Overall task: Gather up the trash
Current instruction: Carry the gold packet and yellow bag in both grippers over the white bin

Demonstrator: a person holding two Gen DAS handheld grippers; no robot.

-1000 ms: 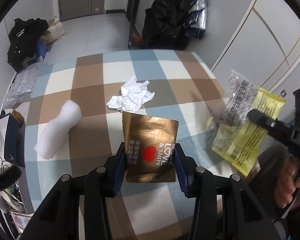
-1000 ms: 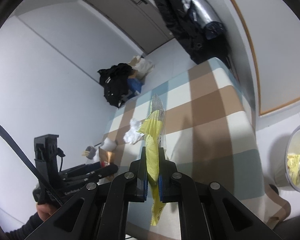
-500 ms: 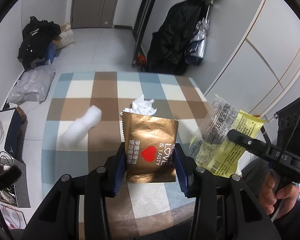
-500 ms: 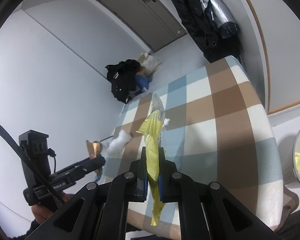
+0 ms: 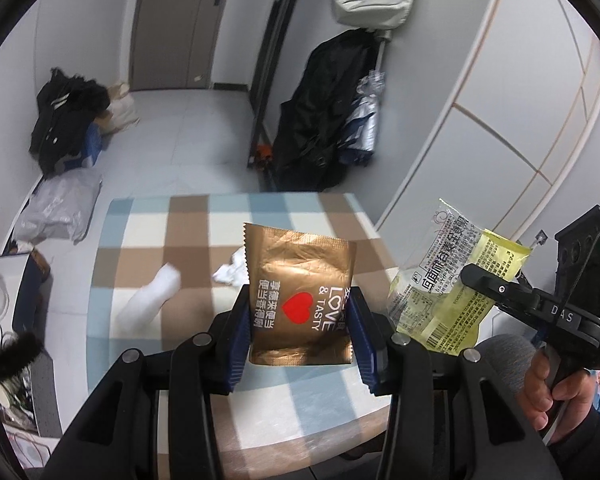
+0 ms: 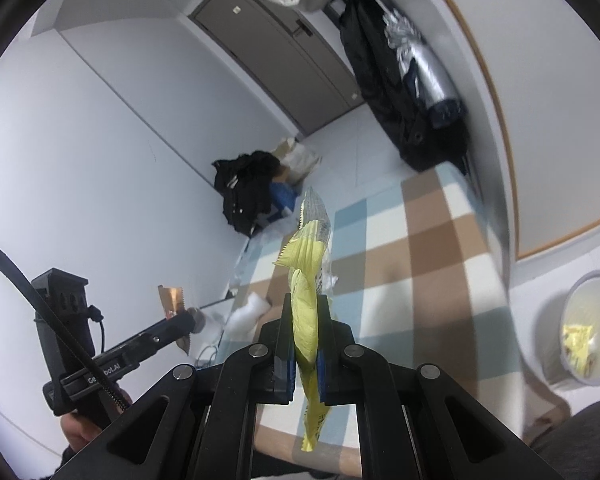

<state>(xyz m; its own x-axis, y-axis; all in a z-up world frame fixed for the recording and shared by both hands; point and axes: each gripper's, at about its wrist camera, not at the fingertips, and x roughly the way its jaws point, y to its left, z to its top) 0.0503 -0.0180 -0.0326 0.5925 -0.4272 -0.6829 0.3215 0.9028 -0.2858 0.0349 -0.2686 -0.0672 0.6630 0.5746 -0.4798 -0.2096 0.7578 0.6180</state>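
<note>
My left gripper [image 5: 300,312] is shut on a gold snack wrapper [image 5: 300,276] with a red heart, held above the checked table [image 5: 148,232]. My right gripper [image 6: 304,352] is shut on a yellow and clear wrapper [image 6: 306,280], held edge-on above the table's near edge; the same wrapper shows in the left wrist view [image 5: 452,280]. A crumpled white tissue [image 5: 232,268] and a white roll of paper [image 5: 148,300] lie on the table. A round trash bin [image 6: 584,332] with yellow trash inside stands on the floor at the right.
Black coats [image 5: 320,112] hang at the table's far end. A pile of bags and dark clothes [image 5: 68,120] lies on the floor by the door. A grey plastic bag [image 5: 60,208] lies left of the table. White cabinet panels [image 5: 500,120] line the right.
Both grippers have risen and pulled back from the table with their wrappers; the table looks smaller and farther. The bin shows more fully in the right wrist view.
</note>
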